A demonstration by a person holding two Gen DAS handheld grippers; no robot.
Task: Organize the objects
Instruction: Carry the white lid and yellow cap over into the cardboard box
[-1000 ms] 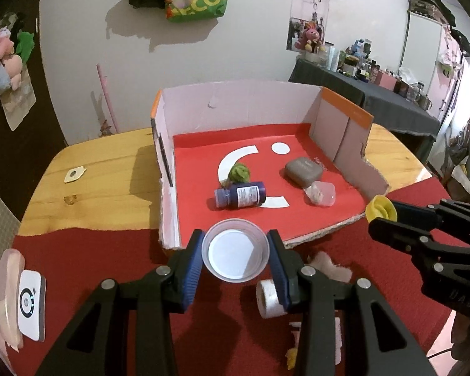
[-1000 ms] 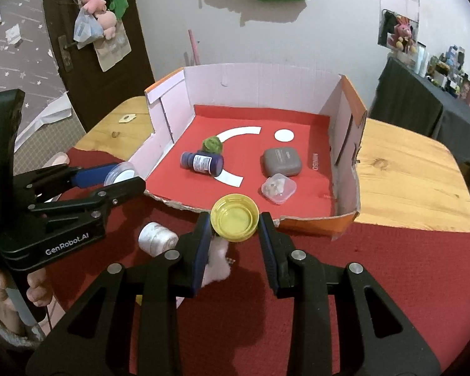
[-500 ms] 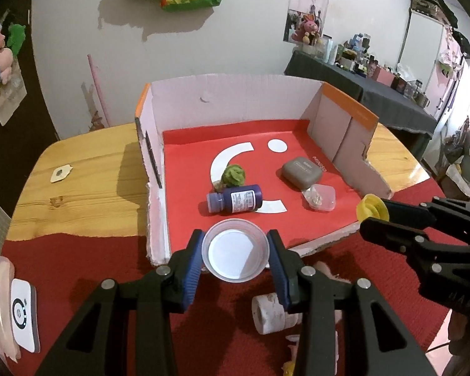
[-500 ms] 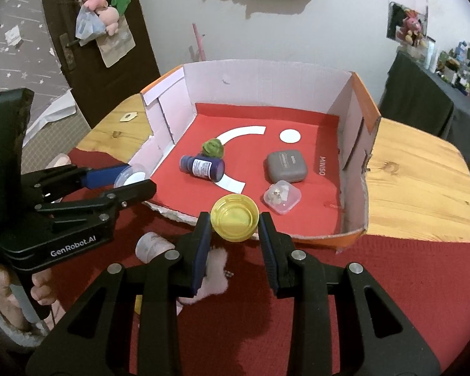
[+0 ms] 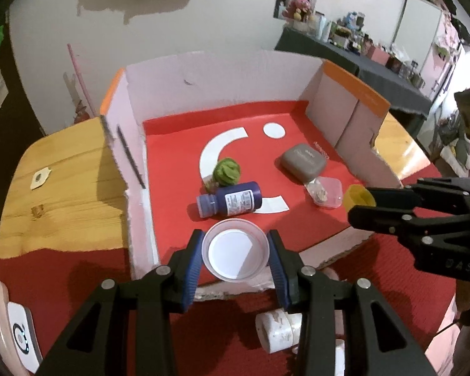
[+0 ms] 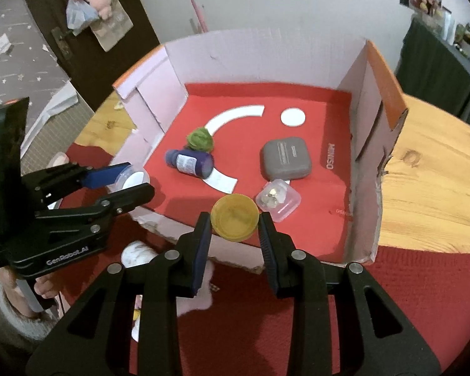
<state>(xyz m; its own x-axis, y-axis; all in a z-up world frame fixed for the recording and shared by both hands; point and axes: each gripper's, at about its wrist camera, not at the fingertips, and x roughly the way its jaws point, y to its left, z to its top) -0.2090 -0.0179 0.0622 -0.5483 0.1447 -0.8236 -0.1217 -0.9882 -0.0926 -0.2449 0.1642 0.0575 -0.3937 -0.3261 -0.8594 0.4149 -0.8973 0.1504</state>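
Left gripper (image 5: 236,255) clamped on a clear round lid (image 5: 236,254), blue pads (image 5: 192,266) pressing its rim from both sides, held above the near edge of the cardboard box (image 5: 222,87). Right gripper (image 6: 235,219) squeezed onto a yellow cap (image 6: 234,216), hollow side facing the camera, likewise poised over the box's torn front wall, just beside the small clear plastic case (image 6: 278,199). Inside the box, on the red liner: a blue bottle (image 5: 232,199) lying on its side, touching a green crumpled ball (image 5: 226,171) behind it; a grey rounded case (image 5: 303,163) off to the right, with that small clear case (image 5: 325,191) just in front of it, something pale inside, too blurred to identify. White arc and white dot printed on the liner. From the left wrist view, the other tool visible at the right edge with the yellow cap (image 5: 358,198) at its tip; from the right wrist view, the left tool at the left edge carrying the clear lid (image 6: 132,178). Outside the box, on the red cloth (image 6: 407,282) covering the near part of the wooden table (image 5: 62,181): a white roll (image 5: 274,332) lying near the front wall, plus a pale pink scrap (image 6: 199,294) partly hidden beneath the right tool's fingers. A white device (image 5: 22,335) at the far left corner.
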